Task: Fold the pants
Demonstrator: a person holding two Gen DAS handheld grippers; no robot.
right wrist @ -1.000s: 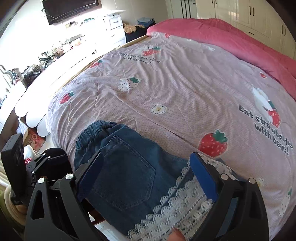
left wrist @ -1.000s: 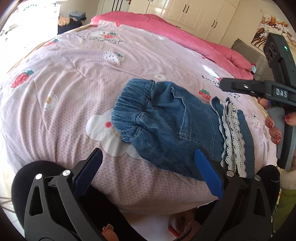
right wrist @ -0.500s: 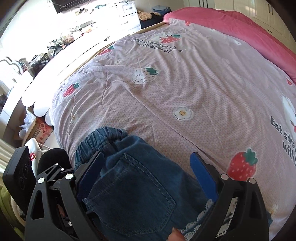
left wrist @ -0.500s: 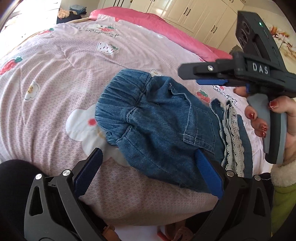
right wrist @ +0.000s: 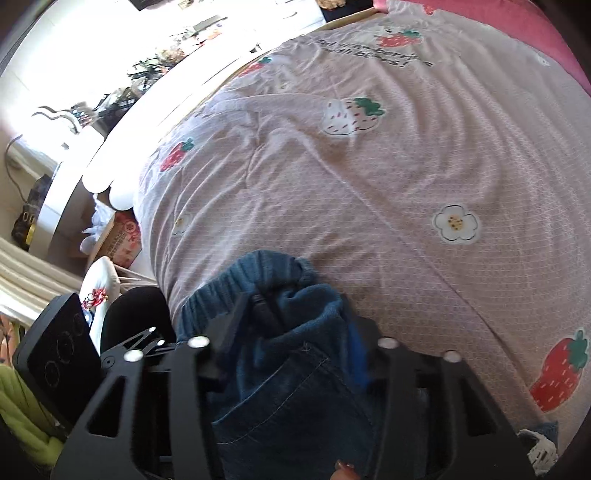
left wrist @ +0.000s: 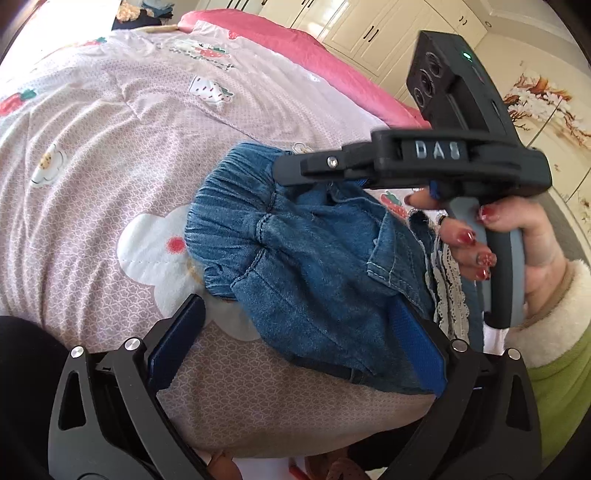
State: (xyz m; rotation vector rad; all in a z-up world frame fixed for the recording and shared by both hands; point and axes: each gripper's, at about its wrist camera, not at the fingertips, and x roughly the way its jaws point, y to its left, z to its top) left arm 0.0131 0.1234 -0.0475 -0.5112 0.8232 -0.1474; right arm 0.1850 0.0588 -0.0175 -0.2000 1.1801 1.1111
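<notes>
Your right gripper has its fingers drawn in on the bunched denim of the pants near the gathered waistband; its fingertips are buried in the folds, so in its own view you cannot see the pads meet, but cloth is pinched between them. The left wrist view shows this gripper from the side, black body marked DAS, its tip at the far edge of the waistband, your right hand wrapped round the grey handle with red nails showing. Your left gripper stands wide apart, one blue pad over the quilt beside the pants, the other over the denim near the lace trim; it grips nothing. The pants lie on the near edge of the quilt, their long axis running across that edge, elastic waistband toward the white flower print, lace hems toward your right hand. Only the left view shows the back pocket flap and lace in full; the right view cuts the lace to a scrap at its lower right corner. The right view alone shows the white desk past the quilt's left side, blown out by glare. Cupboards stand beyond the pink bedding.
</notes>
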